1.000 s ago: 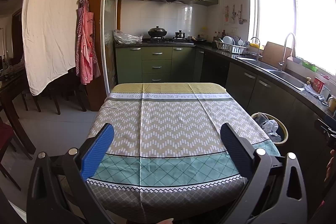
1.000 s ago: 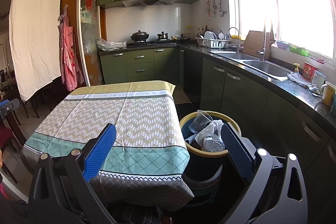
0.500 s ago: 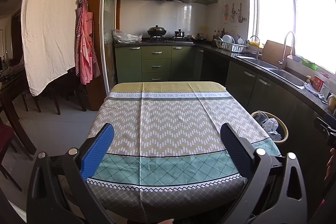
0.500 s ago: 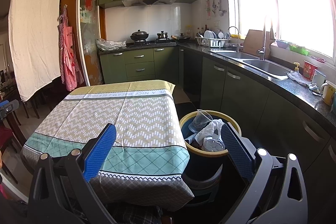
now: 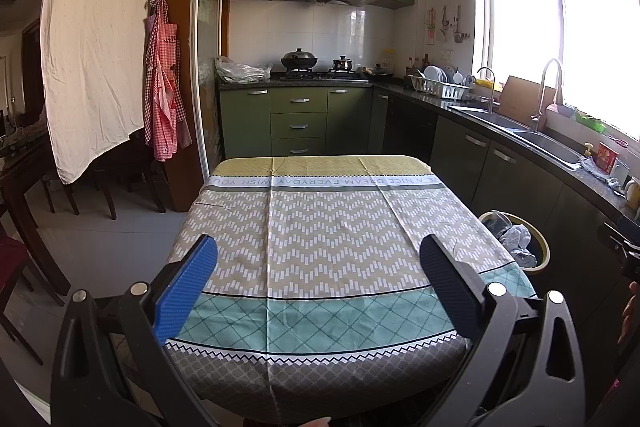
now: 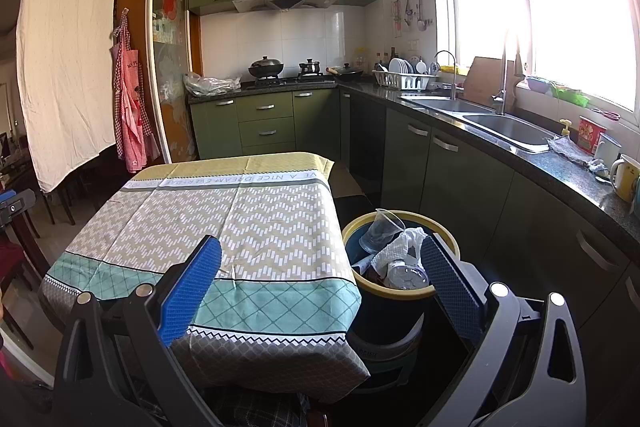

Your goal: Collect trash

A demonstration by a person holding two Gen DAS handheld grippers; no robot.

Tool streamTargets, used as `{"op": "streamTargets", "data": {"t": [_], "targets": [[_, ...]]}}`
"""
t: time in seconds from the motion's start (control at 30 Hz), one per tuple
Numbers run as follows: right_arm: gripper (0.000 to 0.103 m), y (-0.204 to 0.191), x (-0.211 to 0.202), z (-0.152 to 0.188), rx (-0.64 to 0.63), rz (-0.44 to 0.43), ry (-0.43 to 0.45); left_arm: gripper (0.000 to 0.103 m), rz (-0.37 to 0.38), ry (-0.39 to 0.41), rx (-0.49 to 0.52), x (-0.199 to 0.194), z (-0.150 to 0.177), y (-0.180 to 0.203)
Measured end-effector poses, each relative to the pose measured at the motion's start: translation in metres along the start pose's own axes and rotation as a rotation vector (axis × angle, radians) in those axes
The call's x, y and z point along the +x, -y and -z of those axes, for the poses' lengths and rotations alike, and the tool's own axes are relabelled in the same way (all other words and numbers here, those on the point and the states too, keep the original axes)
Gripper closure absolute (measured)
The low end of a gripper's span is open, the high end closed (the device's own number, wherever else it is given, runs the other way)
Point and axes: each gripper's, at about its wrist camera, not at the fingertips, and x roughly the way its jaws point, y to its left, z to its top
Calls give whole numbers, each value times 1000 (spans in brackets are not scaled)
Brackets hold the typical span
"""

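A yellow-rimmed dark bin (image 6: 400,293) stands on the floor right of the table. It holds a clear plastic cup (image 6: 380,227), crumpled white paper (image 6: 402,247) and a crushed bottle (image 6: 408,273). The bin also shows in the left wrist view (image 5: 538,247). My left gripper (image 5: 318,283) is open and empty over the near end of the table (image 5: 320,227). My right gripper (image 6: 320,283) is open and empty, near the table's right front corner, beside the bin.
The table wears a patterned cloth (image 6: 240,223). Green cabinets (image 6: 460,179) with a dark counter and sink (image 6: 504,125) run along the right. A stove with pots (image 5: 316,63) is at the back. Dark chairs (image 5: 108,183) stand to the left.
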Motion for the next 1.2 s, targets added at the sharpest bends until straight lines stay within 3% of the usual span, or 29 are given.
{"op": "streamTargets", "data": {"t": [1.2], "targets": [[5, 2, 5, 2, -4, 0, -8, 7, 16, -13, 2, 3, 2, 0]]}}
